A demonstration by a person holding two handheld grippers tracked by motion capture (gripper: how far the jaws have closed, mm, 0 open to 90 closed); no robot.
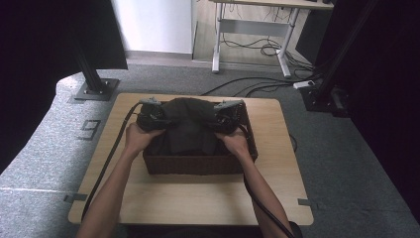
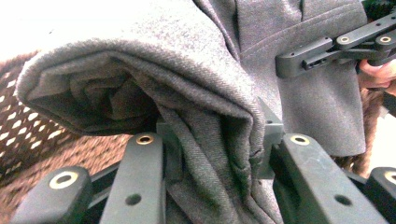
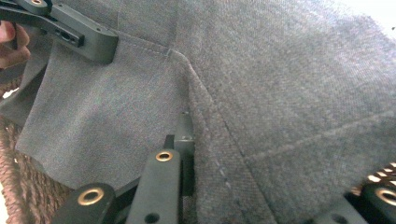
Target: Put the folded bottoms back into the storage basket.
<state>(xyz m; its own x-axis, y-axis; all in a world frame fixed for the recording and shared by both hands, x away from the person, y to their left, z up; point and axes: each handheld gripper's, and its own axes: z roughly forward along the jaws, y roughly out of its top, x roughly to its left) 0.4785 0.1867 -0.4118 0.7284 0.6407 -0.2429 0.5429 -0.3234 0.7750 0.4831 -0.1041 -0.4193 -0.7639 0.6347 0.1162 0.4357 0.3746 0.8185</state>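
While both of my grippers work over a dark brown woven wicker basket (image 1: 198, 163) on the light wooden table (image 1: 198, 198), a dark grey woollen garment with stitched seams (image 1: 185, 126) hangs between them, bunched above the basket and draping into it. My left gripper (image 2: 212, 140) is clenched on a thick rolled fold of the cloth, which fills the gap between its jaws. My right gripper (image 3: 224, 154) also has cloth running down between its jaws, right beside a stitched seam, and I judge it closed on the fabric, though its far jaw sits mostly under the drape. In the high view the left gripper (image 1: 151, 116) and right gripper (image 1: 227, 118) sit at the garment's two upper corners, well apart. I judge the cloth soft, limp and moderately heavy for fabric: it will sag wherever it hangs clear of the jaws, and its weave should not slip easily. The doubled folds and seams next to each set of jaws look like the firmest places to take hold.
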